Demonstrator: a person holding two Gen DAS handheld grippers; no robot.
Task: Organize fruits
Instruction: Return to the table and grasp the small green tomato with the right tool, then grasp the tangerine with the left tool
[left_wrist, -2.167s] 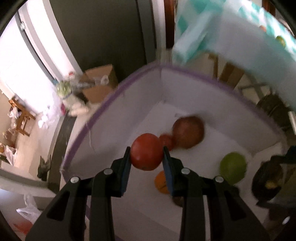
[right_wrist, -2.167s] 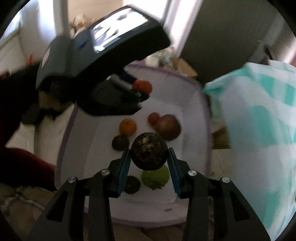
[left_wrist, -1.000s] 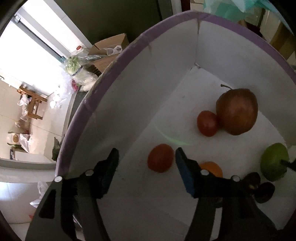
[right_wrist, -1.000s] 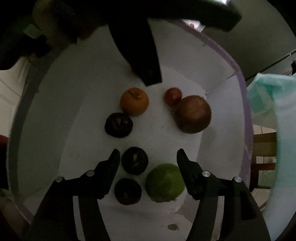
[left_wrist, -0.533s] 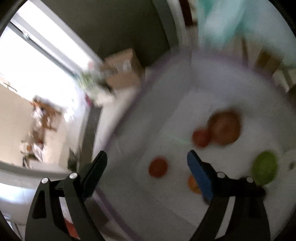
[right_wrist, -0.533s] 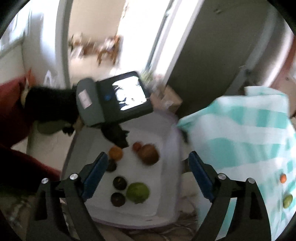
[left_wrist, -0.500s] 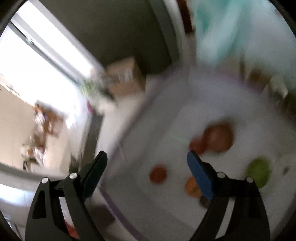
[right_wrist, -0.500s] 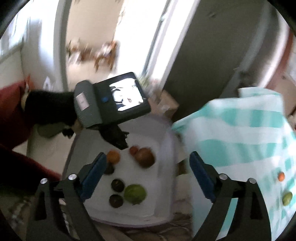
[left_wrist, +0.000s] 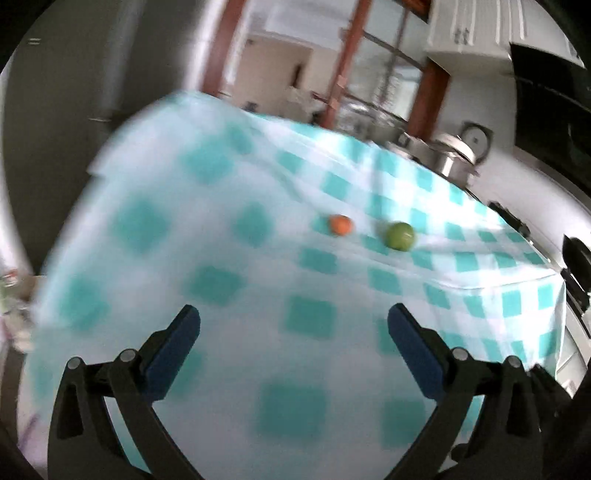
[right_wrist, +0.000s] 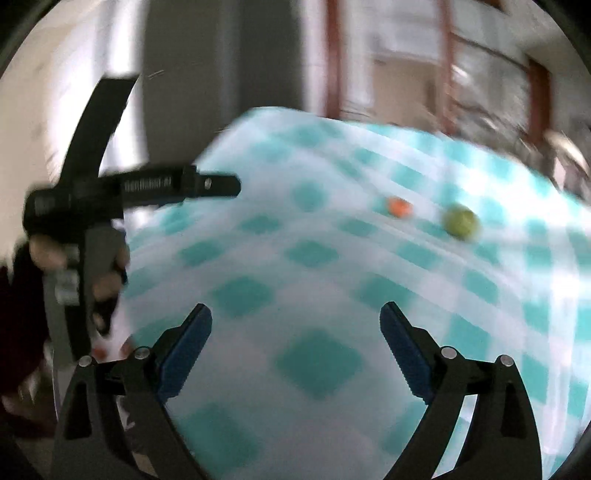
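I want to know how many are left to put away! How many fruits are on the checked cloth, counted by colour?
Orange fruit: 1
Green fruit: 1
Total: 2, both lying on the teal-and-white checked tablecloth, side by side with a small gap between them.

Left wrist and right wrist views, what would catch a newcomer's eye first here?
The teal-and-white checked tablecloth fills most of both views, draped over a table. On it, toward the far side, an orange fruit lies just left of a green fruit, apart from each other. In the foreground the left gripper is opening and the right gripper stands wide, with nothing between the jaws of either.
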